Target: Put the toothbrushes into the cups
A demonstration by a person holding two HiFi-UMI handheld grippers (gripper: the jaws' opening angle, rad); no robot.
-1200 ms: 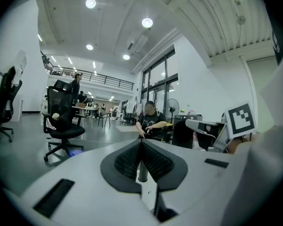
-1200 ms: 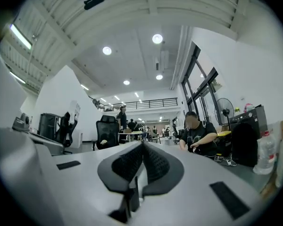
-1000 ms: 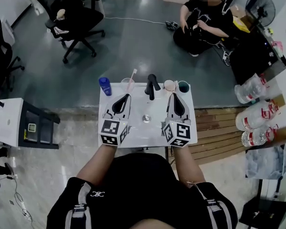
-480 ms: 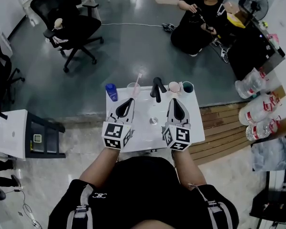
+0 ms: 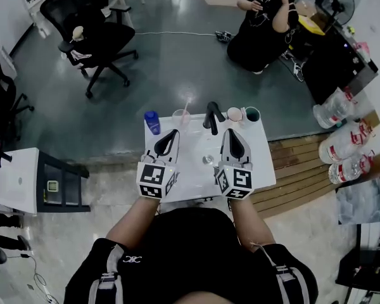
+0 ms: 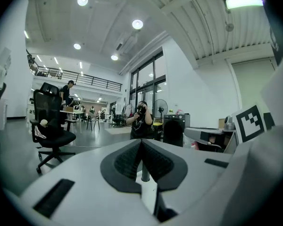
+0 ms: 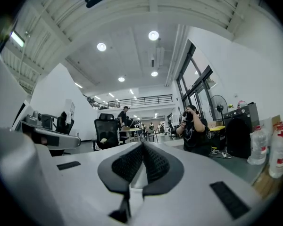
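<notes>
A pale pink toothbrush (image 5: 185, 106) stands tilted in a clear cup (image 5: 179, 117) at the far edge of the small white tabletop (image 5: 261, 170). On the other side of the black faucet (image 5: 210, 117), a pinkish cup (image 5: 234, 114) and a teal cup (image 5: 252, 114) stand just beside each other; whether anything is in them cannot be made out. A blue bottle (image 5: 152, 122) stands at the far left corner, and a round drain (image 5: 208, 160) sits in the middle.

Both grippers hover over the near half of the tabletop, pointing away from the person. The left gripper (image 5: 174, 132) has its fingers (image 6: 126, 160) pressed together with nothing held, and the right gripper (image 5: 228, 131) is the same, its fingers (image 7: 156, 163) closed on nothing.

Beyond the tabletop, a person (image 5: 264, 19) sits on the grey floor, an office chair (image 5: 92, 33) stands to the left, and large water bottles (image 5: 342, 144) lie to the right.
</notes>
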